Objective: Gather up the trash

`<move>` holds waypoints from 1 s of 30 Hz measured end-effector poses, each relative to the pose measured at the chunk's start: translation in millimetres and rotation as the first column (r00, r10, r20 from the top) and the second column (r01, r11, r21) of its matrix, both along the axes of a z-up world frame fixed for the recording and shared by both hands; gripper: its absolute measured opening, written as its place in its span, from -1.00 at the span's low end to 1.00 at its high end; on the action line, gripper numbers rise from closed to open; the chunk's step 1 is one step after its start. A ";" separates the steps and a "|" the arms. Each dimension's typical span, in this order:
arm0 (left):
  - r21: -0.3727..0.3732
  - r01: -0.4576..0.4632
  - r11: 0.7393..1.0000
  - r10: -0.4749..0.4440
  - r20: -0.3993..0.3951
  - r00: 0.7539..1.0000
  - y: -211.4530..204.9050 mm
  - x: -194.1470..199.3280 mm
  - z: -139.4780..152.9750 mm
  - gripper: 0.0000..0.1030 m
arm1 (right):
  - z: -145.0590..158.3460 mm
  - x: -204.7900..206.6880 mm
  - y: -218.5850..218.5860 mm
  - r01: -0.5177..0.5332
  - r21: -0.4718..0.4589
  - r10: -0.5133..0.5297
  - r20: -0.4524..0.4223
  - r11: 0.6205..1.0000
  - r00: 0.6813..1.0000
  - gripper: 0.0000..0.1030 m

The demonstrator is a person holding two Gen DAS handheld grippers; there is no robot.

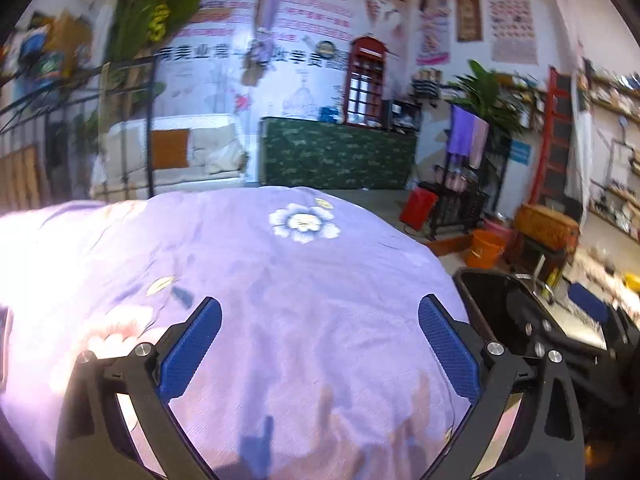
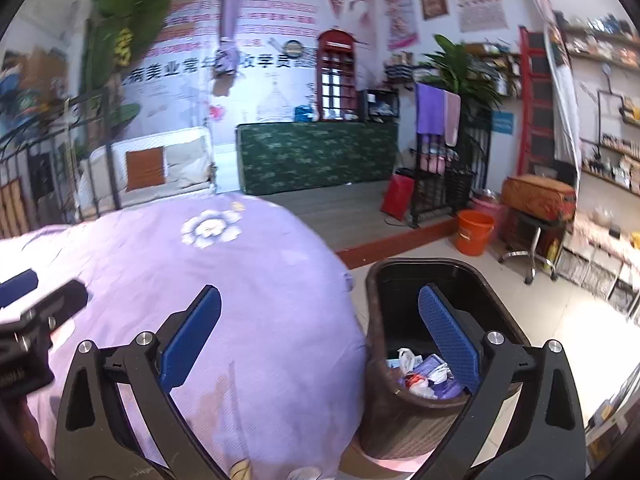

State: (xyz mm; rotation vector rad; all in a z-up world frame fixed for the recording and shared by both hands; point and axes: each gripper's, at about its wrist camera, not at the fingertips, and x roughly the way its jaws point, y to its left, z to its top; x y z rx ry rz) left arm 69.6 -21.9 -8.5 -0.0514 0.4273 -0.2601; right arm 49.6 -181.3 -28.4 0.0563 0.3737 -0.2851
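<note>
A dark brown trash bin [image 2: 376, 360] stands on the floor at the right edge of a lilac flowered bedspread [image 2: 224, 288]; crumpled white, red and purple wrappers [image 2: 424, 372] lie in its bottom. My right gripper [image 2: 320, 312] is open and empty, straddling the bed's edge and the bin's rim. My left gripper [image 1: 320, 320] hovers open over the bedspread [image 1: 280, 280] with nothing between its blue pads [image 1: 192, 348]. Part of the bin [image 1: 492, 300] shows at the right of the left wrist view, and the left gripper's black body [image 2: 32, 320] shows at the left edge of the right wrist view.
An orange bucket [image 2: 474, 232] and a pink one stand on the tiled floor beyond the bin, beside a stool [image 2: 532, 220] carrying a brown box. A black rack [image 2: 440, 160] with hanging towels, a red bag [image 2: 398, 196], a green mattress [image 2: 316, 156] and wall shelves [image 2: 608, 152] stand farther back.
</note>
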 end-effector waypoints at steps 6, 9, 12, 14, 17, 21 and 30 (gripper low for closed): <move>-0.019 -0.066 0.998 0.066 0.046 0.997 10.8 -13.4 6.6 0.88 | -0.1 -23.9 19.1 -0.046 -0.014 0.046 0.036 0.999 0.998 0.89; -0.020 -0.069 0.997 0.070 0.062 0.996 12.0 -16.5 6.9 0.88 | 1.6 -31.2 22.7 -0.044 -0.015 0.045 0.043 0.999 0.998 0.89; -0.007 -0.064 0.998 0.065 0.081 0.995 9.0 -19.0 8.5 0.88 | 3.9 -31.8 24.1 -0.042 -0.007 0.042 0.042 0.999 0.998 0.89; -0.018 -0.057 0.998 0.059 0.080 0.995 13.0 -20.6 6.3 0.88 | 3.7 -35.3 25.0 -0.037 -0.011 0.037 0.045 0.999 0.998 0.89; -0.022 -0.058 0.998 0.060 0.075 0.995 16.3 -20.4 3.0 0.88 | 3.0 -38.5 23.8 -0.046 -0.002 0.046 0.049 0.999 0.998 0.89; -0.025 -0.058 0.998 0.060 0.077 0.995 18.0 -19.5 3.2 0.88 | 1.8 -36.4 21.5 -0.040 0.019 0.039 0.044 0.999 0.998 0.89; -0.025 -0.051 0.998 0.053 0.083 0.995 17.8 -24.1 1.1 0.88 | 1.0 -35.1 18.2 -0.038 0.031 0.036 0.038 0.999 0.999 0.89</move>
